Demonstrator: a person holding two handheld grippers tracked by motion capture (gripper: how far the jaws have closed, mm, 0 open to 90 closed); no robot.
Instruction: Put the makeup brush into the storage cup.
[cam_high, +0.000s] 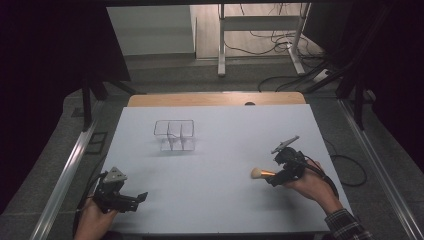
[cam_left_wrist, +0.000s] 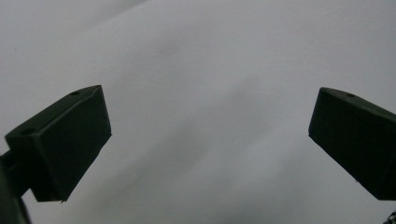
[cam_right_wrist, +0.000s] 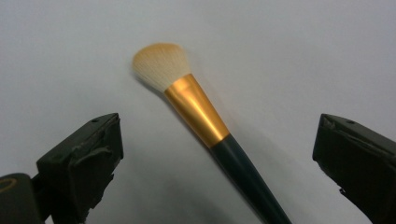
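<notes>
A makeup brush (cam_high: 261, 173) with pale bristles, a gold ferrule and a dark handle lies on the white table (cam_high: 220, 200) at the right. In the right gripper view the brush (cam_right_wrist: 201, 116) lies between the wide-apart jaws, touched by neither. My right gripper (cam_high: 274, 179) stands open around its handle. My left gripper (cam_high: 140, 198) is open near the table's front left corner, with bare white surface between its fingers (cam_left_wrist: 60, 144). A clear plastic organizer (cam_high: 174, 135) with compartments stands at the table's middle back.
A wooden strip (cam_high: 215, 99) borders the table's far edge. Cables (cam_high: 345, 165) trail off the right side. Metal rails (cam_high: 65, 175) run along both sides of the table, and a desk frame (cam_high: 260, 30) stands on the floor beyond.
</notes>
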